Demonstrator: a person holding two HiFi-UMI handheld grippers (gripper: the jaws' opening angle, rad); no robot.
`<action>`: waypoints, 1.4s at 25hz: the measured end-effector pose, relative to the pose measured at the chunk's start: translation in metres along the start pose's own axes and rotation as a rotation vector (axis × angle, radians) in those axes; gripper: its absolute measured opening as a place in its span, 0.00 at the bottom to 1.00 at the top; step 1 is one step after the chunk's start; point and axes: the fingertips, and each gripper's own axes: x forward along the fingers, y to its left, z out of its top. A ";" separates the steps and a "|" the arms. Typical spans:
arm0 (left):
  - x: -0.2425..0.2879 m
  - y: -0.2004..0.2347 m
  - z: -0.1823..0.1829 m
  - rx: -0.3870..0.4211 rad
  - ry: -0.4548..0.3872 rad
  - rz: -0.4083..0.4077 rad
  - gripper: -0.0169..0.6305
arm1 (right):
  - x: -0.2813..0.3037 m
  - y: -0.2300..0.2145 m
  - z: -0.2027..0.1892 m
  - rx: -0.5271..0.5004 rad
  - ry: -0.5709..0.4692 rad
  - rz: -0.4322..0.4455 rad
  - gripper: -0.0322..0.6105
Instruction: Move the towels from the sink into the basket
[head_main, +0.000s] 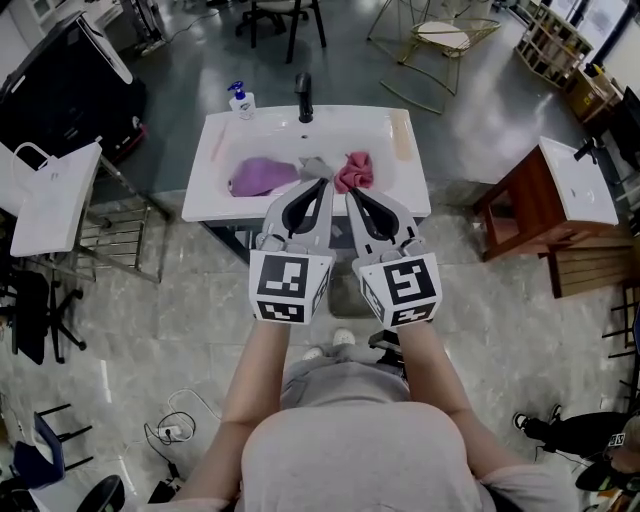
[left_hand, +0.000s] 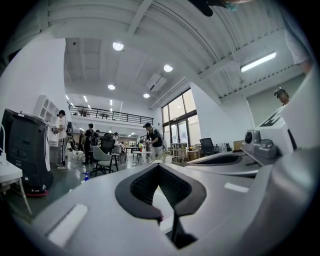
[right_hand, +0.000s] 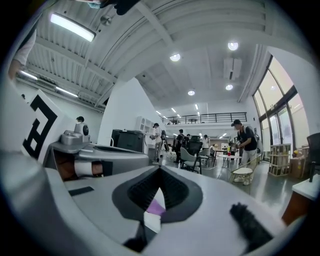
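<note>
In the head view a white sink (head_main: 215, 143) holds a purple towel (head_main: 257, 176), a grey towel (head_main: 314, 165) and a pink-red towel (head_main: 355, 171). My left gripper (head_main: 322, 183) points at the sink's front rim near the grey towel, its jaws shut and empty. My right gripper (head_main: 352, 191) lies beside it, just short of the pink-red towel, shut with nothing held. In the left gripper view the left gripper (left_hand: 159, 166) has its tips meeting. In the right gripper view the right gripper (right_hand: 160, 170) is closed, with a sliver of purple towel (right_hand: 157, 206) showing behind it. No basket is plainly in view.
A soap bottle (head_main: 241, 100) and a black faucet (head_main: 304, 96) stand on the sink's back rim. A white bag (head_main: 50, 198) over a wire rack (head_main: 120, 235) is at the left. A wooden stand with another basin (head_main: 560, 190) is at the right. People and chairs fill the hall beyond.
</note>
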 end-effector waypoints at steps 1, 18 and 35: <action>0.006 -0.001 0.000 0.004 0.001 0.005 0.03 | 0.002 -0.006 -0.001 0.002 0.002 0.006 0.08; 0.052 -0.009 -0.013 0.013 0.022 0.040 0.03 | 0.015 -0.053 -0.023 0.030 0.032 0.047 0.08; 0.118 0.033 -0.027 0.018 0.031 -0.074 0.03 | 0.079 -0.083 -0.046 0.059 0.101 -0.011 0.08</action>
